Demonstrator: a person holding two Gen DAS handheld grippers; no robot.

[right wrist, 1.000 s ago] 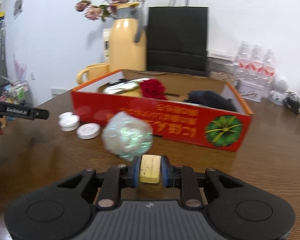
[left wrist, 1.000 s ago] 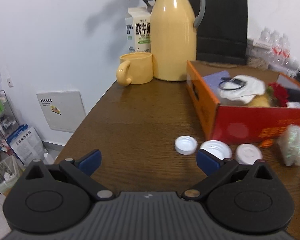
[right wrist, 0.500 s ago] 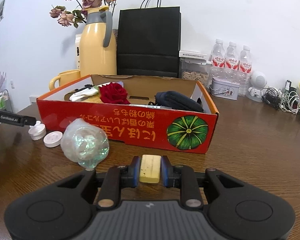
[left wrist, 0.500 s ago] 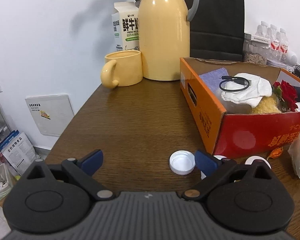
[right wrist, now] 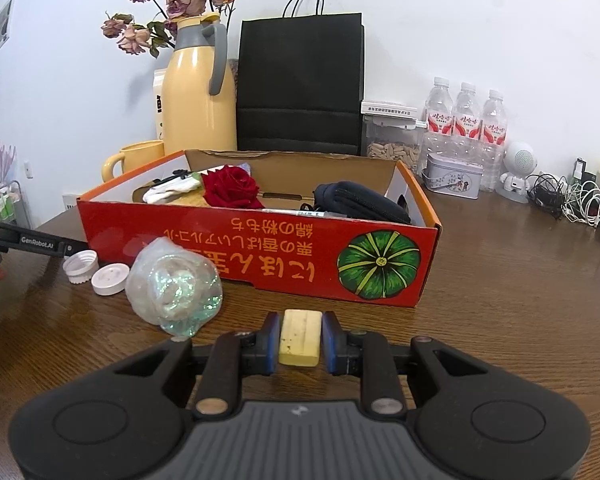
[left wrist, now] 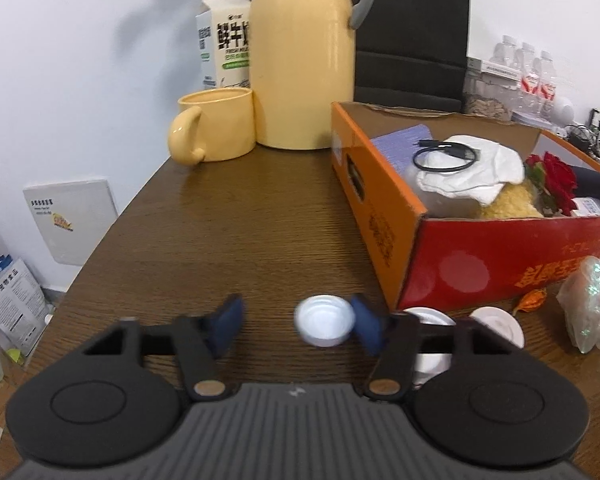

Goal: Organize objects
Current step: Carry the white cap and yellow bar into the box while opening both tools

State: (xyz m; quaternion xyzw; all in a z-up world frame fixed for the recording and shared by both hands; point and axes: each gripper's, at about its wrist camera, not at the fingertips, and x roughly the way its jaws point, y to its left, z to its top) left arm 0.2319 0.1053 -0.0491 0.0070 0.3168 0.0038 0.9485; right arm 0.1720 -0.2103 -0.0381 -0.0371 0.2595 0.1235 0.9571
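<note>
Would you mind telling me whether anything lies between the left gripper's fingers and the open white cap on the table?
Nothing visible does. The left gripper is closing with the white cap already between its fingers; one pad sits beside the cap, the other still apart.

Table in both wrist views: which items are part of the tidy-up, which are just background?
In play:
white cap
yellow block
glitter bag
red box

Background:
yellow jug
yellow mug
black bag
water bottles

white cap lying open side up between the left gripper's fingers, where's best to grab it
Pinch the white cap across its ribbed side wall, coming in low from the near table edge. It lies flat, open side up; the closing left gripper already straddles it.
</note>
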